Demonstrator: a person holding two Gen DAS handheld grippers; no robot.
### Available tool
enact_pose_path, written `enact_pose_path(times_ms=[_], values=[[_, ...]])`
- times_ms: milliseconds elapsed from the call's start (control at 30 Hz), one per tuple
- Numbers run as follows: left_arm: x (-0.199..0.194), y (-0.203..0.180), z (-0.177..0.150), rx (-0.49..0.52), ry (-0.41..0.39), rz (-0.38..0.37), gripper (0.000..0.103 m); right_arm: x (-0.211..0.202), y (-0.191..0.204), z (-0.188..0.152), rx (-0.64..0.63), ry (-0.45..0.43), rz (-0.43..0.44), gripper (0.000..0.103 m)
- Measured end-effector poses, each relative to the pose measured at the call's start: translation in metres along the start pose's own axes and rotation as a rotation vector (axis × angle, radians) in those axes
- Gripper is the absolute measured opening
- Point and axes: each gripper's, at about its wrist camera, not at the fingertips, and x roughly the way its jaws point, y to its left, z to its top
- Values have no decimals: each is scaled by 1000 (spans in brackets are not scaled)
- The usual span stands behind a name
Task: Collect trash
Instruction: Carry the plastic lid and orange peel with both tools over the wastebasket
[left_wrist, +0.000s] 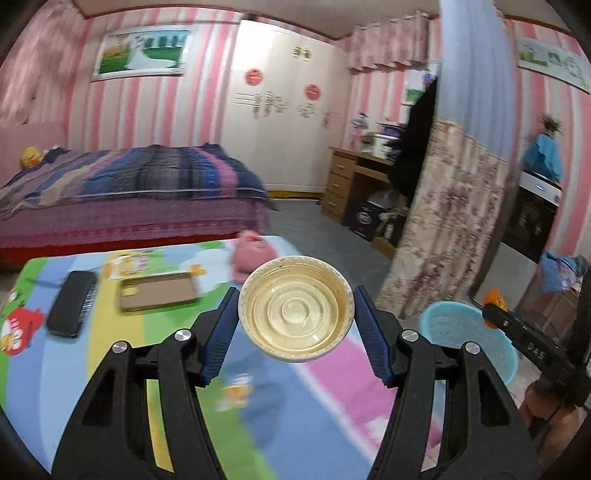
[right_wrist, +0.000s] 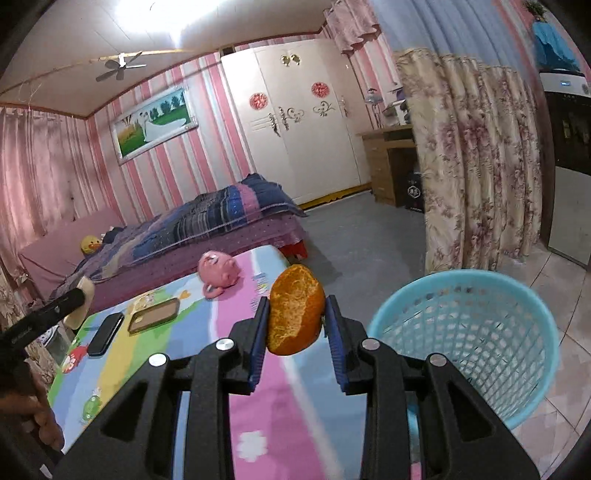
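orange peel (right_wrist: 295, 310) fills the right claw (right_wrist: 295, 317); left claw (left_wrist: 295, 310) grips a cup (left_wrist: 295, 308)

We carry two matching tools. Our left gripper (left_wrist: 295, 317) is built of matte black plastic: two broad arms with triangular cut-outs, each jointed by a pair of round silver screws (left_wrist: 183, 335). Its fingers (left_wrist: 218, 332) are faced with ribbed blue pads set in black backing. Our right gripper (right_wrist: 295, 321) has the same make: black arms, the same cut-outs, four silver screw heads (right_wrist: 225, 345), and blue ribbed pads on its fingers (right_wrist: 336, 347). Seen from the left camera, the right tool's black body bears pale stamped lettering that reads roughly "DA5", though it is blurred. A bare hand (right_wrist: 44, 424) shows at the edge of the right view; no sleeve is visible on it.
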Motion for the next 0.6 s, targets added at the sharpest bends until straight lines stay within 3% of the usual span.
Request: enact_pose_path(times_ms=[133,333,600], values=[[25,-49,6,20,21,-69,61,-9,-38,15,-74,-32,-92,32],[63,-110,2,36,60,-158,61,-16,-94,16,-7,-20,-177,32],[92,-163,-12,86,110,-211,61,-23,-139,19,57,-37,-227,32]])
